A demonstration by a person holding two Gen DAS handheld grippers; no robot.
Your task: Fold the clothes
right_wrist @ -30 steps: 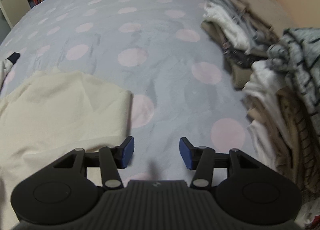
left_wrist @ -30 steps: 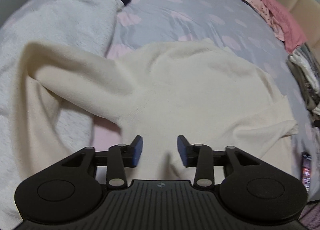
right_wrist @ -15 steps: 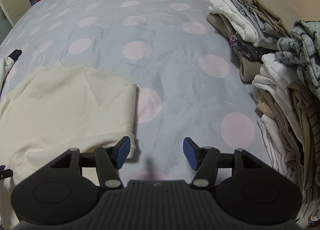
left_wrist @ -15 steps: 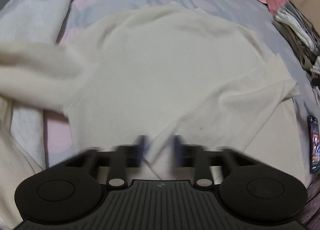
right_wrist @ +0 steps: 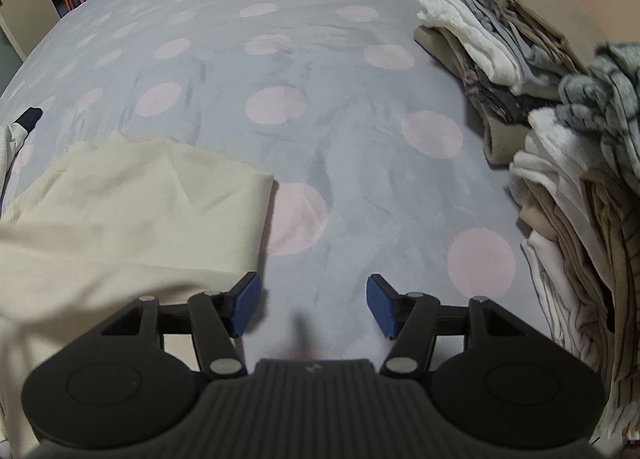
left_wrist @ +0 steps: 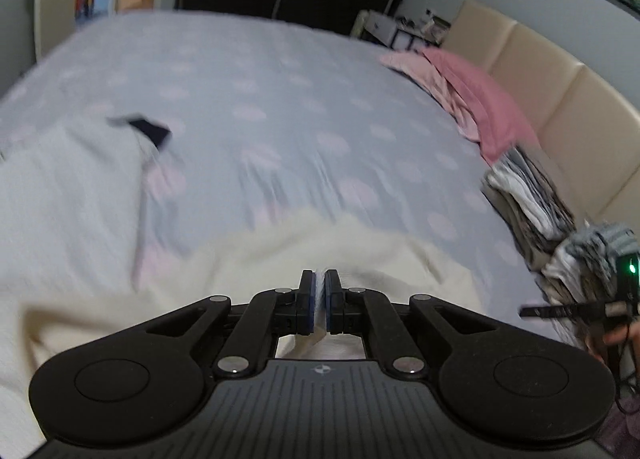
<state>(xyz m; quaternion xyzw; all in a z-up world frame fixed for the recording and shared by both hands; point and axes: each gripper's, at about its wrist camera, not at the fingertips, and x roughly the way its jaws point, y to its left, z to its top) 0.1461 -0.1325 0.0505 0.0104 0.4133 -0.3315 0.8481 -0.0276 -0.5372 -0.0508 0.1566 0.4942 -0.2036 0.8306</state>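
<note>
Left wrist view: left gripper (left_wrist: pixel 320 301) pinched tight on cream garment (left_wrist: pixel 360 259), fabric lifted off grey, pink-dotted bed (left_wrist: pixel 280 99). Right gripper (right_wrist: pixel 314 301) parted, holding nothing, just beside garment's edge; folded clothes pile (right_wrist: pixel 560 139) rightward.

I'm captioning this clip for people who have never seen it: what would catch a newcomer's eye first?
Probably the cream garment spread over the near part of the grey bedspread with pink dots, a fold of it pinched in the shut jaws of the left gripper. Next, the piles of folded clothes along the bed's right edge, and the right gripper with its jaws open over bare bedspread beside the garment's edge.
</note>
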